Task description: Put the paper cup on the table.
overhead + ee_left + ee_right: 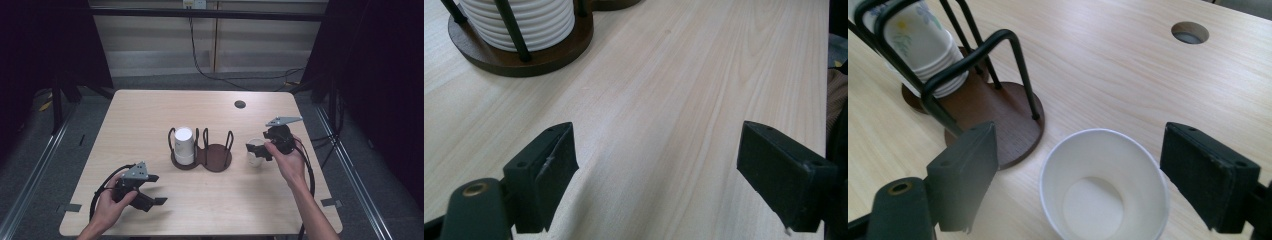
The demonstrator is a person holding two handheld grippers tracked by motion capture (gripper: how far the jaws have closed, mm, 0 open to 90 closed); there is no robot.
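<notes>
On a pale wood-grain table (150, 115) with rounded corners, a person's two hands each hold a claw. Beyond the table lie a grey floor, metal rails at either side, a light wall panel with a black cable (200, 60) hanging down it, and dark curtains left and right. A round hole (240, 104) is cut into the tabletop, ahead of the right claw.

Toward the table's near edge, the left claw (150, 197) has its jaws spread wide with bare wood between them; it grips nothing. Ahead of it and to its left in the left gripper view stands the brown base of a double cup holder (524, 62) with a stack of ribbed white cups (519, 22) inside the black wire posts.

Well apart from it, the right claw (257, 152) is also wide open. A single white paper cup (1105, 185) sits between its jaws, mouth facing the camera, touching neither pad as far as the right gripper view shows. Just beyond this claw, to its left, is the holder's empty second ring (998, 120), and farther off the stacked cups with a flower print (918, 37).
</notes>
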